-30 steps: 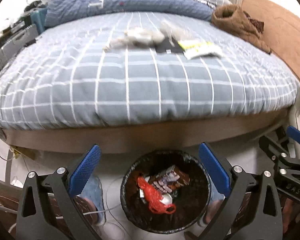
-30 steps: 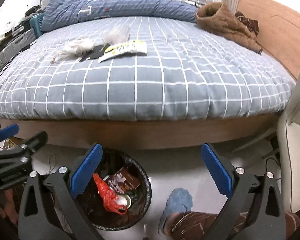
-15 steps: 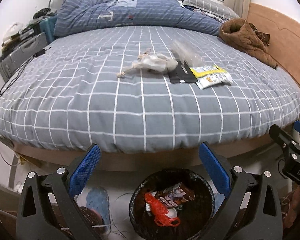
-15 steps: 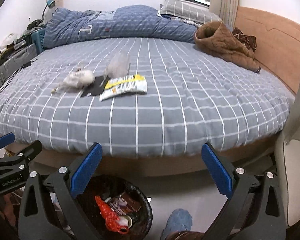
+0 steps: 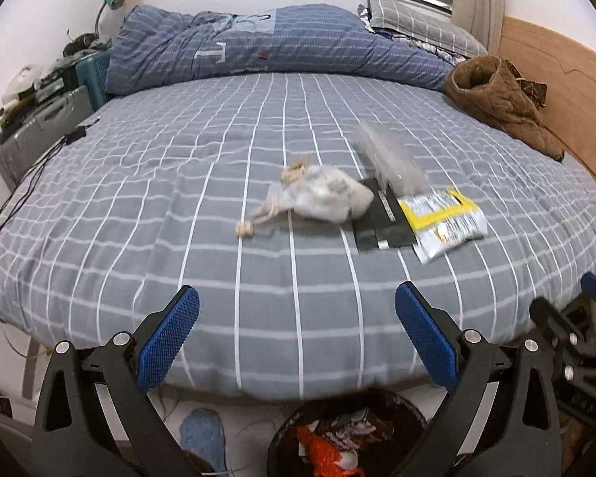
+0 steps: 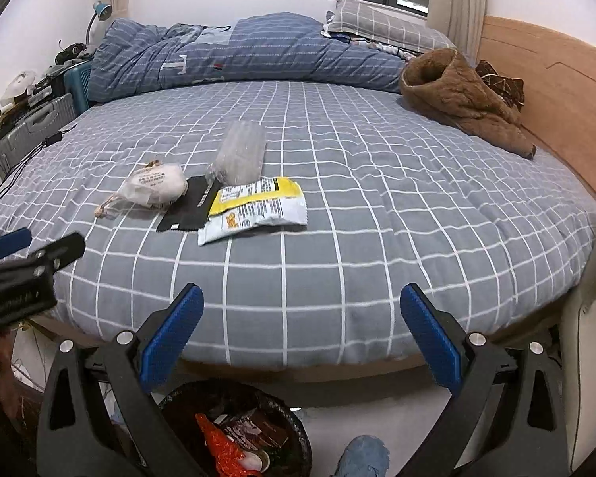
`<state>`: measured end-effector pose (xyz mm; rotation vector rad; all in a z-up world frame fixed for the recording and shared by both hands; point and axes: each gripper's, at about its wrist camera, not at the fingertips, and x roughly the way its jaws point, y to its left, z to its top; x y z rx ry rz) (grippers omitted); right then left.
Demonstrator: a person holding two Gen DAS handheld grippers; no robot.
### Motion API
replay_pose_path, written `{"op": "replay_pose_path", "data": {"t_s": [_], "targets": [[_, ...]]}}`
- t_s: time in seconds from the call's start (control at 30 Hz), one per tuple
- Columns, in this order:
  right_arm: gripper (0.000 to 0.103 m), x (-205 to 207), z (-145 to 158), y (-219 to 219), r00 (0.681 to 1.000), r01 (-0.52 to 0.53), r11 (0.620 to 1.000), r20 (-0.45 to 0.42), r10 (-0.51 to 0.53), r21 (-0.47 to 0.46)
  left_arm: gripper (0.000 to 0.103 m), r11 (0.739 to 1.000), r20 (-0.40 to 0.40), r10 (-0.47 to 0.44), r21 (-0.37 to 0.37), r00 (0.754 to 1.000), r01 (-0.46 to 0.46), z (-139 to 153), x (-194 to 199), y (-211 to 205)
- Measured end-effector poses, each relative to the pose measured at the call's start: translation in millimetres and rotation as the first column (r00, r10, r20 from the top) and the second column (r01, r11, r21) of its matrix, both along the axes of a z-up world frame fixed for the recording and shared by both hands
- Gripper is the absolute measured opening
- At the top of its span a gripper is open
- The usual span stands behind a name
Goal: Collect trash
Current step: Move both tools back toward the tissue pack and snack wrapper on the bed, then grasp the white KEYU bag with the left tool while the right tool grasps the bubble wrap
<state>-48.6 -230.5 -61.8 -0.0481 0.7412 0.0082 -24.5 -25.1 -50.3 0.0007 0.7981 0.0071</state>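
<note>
Several pieces of trash lie together on the grey checked bed (image 6: 377, 206): a white drawstring bag (image 6: 157, 189) (image 5: 326, 198), a flat black packet (image 6: 188, 208) (image 5: 381, 222), a yellow and white snack wrapper (image 6: 254, 208) (image 5: 443, 222), and a clear plastic bag (image 6: 240, 153) (image 5: 389, 159). A black trash bin (image 6: 234, 433) (image 5: 349, 437) with a red bag and wrappers inside stands on the floor below the bed edge. My left gripper (image 5: 296, 338) is open and empty above the bin. My right gripper (image 6: 300, 338) is open and empty, to the right of the left one.
A folded blue duvet (image 6: 238, 51) and a pillow (image 6: 381, 26) lie at the far side. A brown jacket (image 6: 457, 95) lies by the wooden headboard (image 6: 556, 91). Suitcases (image 6: 31, 131) stand at the left. A blue slipper (image 6: 363, 457) shows on the floor.
Both grippers have risen and tilted up from the bin toward the bed. The trash on the bed now sits larger and nearer the middle of both views. Both stay open.
</note>
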Motion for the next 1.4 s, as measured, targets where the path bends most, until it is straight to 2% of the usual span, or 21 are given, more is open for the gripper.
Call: {"op": "replay_pose_path", "data": {"t_s": [0.37,0.63,0.9,1.07,1.13,1.2,1.4], "targets": [[0.092,61,1,7,0.999,-0.032,0.999,-0.011,0.032,0.009,0.097,1.0,-0.016,-0.004,-0.004,1.0,0.004,-6,67,0],[0.088,130,16,9,0.998,-0.056,0.997,-0.019,0.057,0.056,0.097,1.0,-0.048,-0.024,-0.003,0.999,0.024,-16,110,-7],[0.083,204,20,16,0.99,-0.099,0.99,-0.088,0.108,0.098,0.097,1.0,-0.093,-0.019,-0.009,0.995,0.019,-31,141,-11],[0.079,230,10,28,0.977,-0.141,0.982,-0.143,0.159,0.13,0.096,0.999,-0.128,-0.026,-0.04,0.991,0.021,-40,152,-12],[0.078,236,6,35,0.972,-0.155,0.979,-0.154,0.175,0.131,0.094,0.999,-0.13,-0.023,-0.041,0.991,0.018,-42,155,-11],[0.075,243,1,41,0.967,-0.165,0.977,-0.176,0.187,0.133,0.084,0.998,-0.139,-0.035,-0.054,0.99,0.028,-45,158,-12],[0.065,255,-18,51,0.949,-0.177,0.975,-0.24,0.205,0.133,0.075,0.996,-0.167,-0.061,-0.075,0.984,0.049,-52,161,-14]]}}
